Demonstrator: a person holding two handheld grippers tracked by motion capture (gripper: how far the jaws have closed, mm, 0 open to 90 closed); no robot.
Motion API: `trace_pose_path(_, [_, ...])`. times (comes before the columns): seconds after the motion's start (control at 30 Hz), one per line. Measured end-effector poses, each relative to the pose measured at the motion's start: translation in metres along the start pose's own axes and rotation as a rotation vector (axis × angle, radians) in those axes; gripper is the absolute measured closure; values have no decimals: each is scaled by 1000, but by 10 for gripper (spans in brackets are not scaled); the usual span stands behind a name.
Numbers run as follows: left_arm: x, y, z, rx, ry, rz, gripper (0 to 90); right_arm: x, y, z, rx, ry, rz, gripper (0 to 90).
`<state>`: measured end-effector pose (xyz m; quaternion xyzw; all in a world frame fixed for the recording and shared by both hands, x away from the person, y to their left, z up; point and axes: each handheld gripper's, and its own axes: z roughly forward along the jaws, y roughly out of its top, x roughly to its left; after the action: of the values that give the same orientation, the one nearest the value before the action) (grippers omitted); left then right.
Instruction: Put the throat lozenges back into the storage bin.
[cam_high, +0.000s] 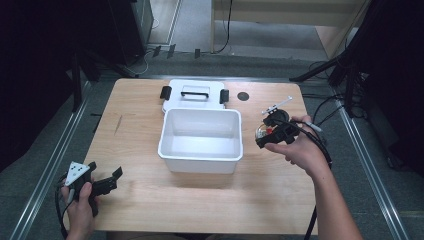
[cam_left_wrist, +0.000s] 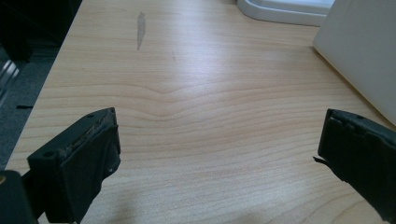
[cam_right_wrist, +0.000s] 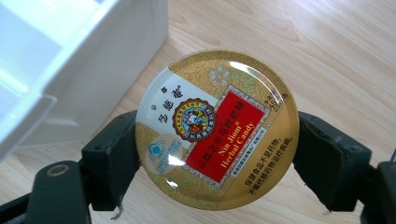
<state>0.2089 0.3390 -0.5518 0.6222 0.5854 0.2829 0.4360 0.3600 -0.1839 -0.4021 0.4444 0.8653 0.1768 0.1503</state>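
Round glossy gold-and-red candy tin (cam_right_wrist: 217, 130) pinched edgewise in right claw (cam_right_wrist: 217, 140), beside smooth white rectangular plastic tub (cam_high: 201, 160). Printed label legible from right gripper view. Left claw (cam_left_wrist: 219, 154) spread wide over pale wood-grain bench (cam_left_wrist: 196, 93).

White bin (cam_high: 201, 162) open on the wooden table (cam_high: 140, 145) — lid (cam_high: 195, 93) behind it
Right gripper (cam_high: 260, 135) holds a small item just beside the bin's right wall; left gripper (cam_high: 106, 175) rests near the front-left corner, jaws apart

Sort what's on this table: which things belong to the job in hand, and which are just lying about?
In the job:
- round candy tin, clamped in the right claw
- open white bin, beside that claw and likely where the tin goes

Lying about:
- white lid with black latches, behind the bin
- left claw, open, idle over bare table
- small dark disc on the tabletop
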Motion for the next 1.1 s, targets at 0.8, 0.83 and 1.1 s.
trace_pose_path(0.8, [1, 0, 1, 10, -8, -2, 0, 29, 43, -15, -44, 19, -79, 207])
trace_pose_path(0.83, [1, 0, 1, 11, -7, -1, 0, 33, 46, -15, -48, 25, -85, 207])
trace_pose_path(1.1, [1, 1, 1, 12, -8, -3, 0, 46, 57, -13, -57, 39, -113, 207])
